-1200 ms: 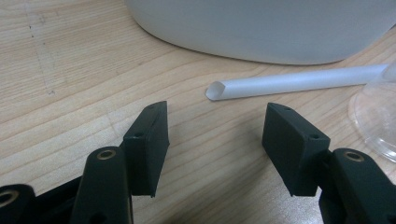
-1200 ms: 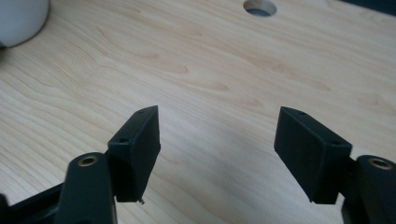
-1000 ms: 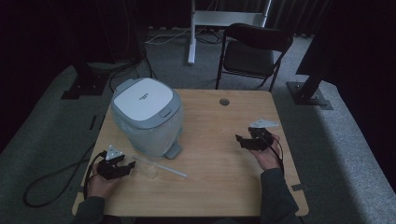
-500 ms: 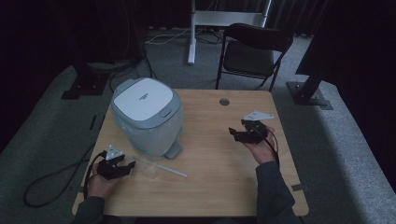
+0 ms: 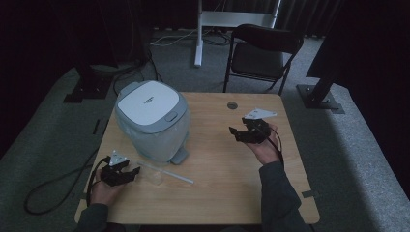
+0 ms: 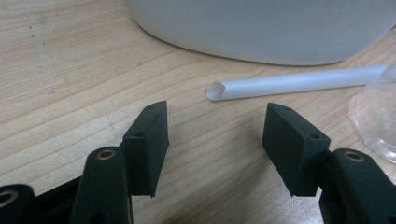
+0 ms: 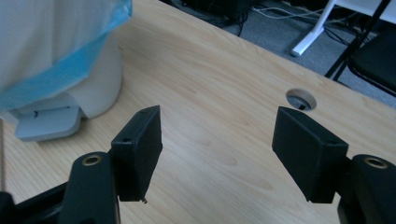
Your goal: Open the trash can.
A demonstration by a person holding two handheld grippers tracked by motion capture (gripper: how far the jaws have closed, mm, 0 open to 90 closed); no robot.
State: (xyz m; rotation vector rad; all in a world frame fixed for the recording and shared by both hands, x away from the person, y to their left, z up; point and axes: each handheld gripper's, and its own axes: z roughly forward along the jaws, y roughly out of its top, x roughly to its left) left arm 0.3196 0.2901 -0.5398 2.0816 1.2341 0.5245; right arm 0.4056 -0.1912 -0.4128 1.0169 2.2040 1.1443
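Lying on the pale wood-grain tabletop (image 5: 217,193), a translucent plastic straw (image 6: 299,84) with a slant-cut tip rests just ahead of the left tool (image 6: 215,140), whose black jaws stand apart, empty, beside a clear round lid (image 6: 378,126). Behind sits a rounded white pedal bin (image 5: 152,121) with a blue liner. Grey carpet and a black folding chair (image 5: 263,53) surround the tabletop. Above the bare wood, the right tool (image 7: 217,154) is wide open, holding nothing

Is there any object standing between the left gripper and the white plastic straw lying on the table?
Nothing visible does. The left gripper has open jaws, and only bare wooden table lies between them and the cut end of the translucent white plastic straw.
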